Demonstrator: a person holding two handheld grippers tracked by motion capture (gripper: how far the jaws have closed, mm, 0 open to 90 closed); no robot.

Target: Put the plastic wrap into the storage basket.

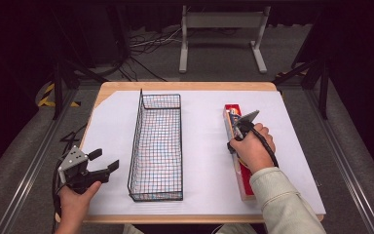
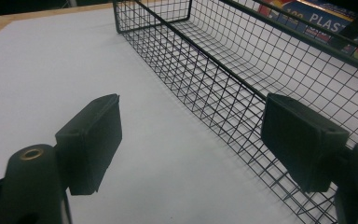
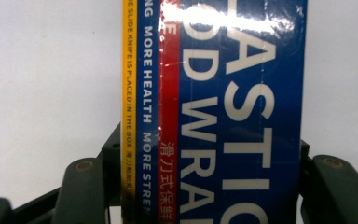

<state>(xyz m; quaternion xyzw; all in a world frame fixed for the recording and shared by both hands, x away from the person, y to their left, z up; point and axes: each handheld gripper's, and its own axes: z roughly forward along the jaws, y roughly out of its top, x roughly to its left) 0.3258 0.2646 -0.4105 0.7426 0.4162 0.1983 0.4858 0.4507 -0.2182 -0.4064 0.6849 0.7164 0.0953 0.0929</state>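
Black rubber jaws frame both gripper views. Nearest the person, the left gripper (image 1: pixel 102 161) hangs at the desk's near left corner with its jaws spread wide and nothing between them, pointing toward the basket (image 1: pixel 157 146). In the left gripper view the two pads (image 2: pixel 91 140) stand well apart over bare white paper, with the basket's wire wall (image 2: pixel 205 84) just ahead.

The right gripper (image 1: pixel 241 127) is down on the box (image 1: pixel 234 146), a long narrow carton lying flat on the right half of the desk (image 1: pixel 199 146), running from near edge to far. In the right gripper view the jaws sit on either side of the box (image 3: pixel 214 112), touching or all but touching its long edges; I judge this a grip being taken, though I cannot tell how firmly it is clamped.

So the work looks early: the box is grasped or nearly so, but it is not yet lifted, and the basket stands empty, well apart to its left. Lifting, carrying and setting the box down in the basket all seem left to do.

The box is glossy card, blue with a red stripe and yellow edge, large white letters reading PLASTIC WRAP, smaller print beside them, and red end faces. Its length looks close to the basket's, so it would probably need to go in lengthwise.
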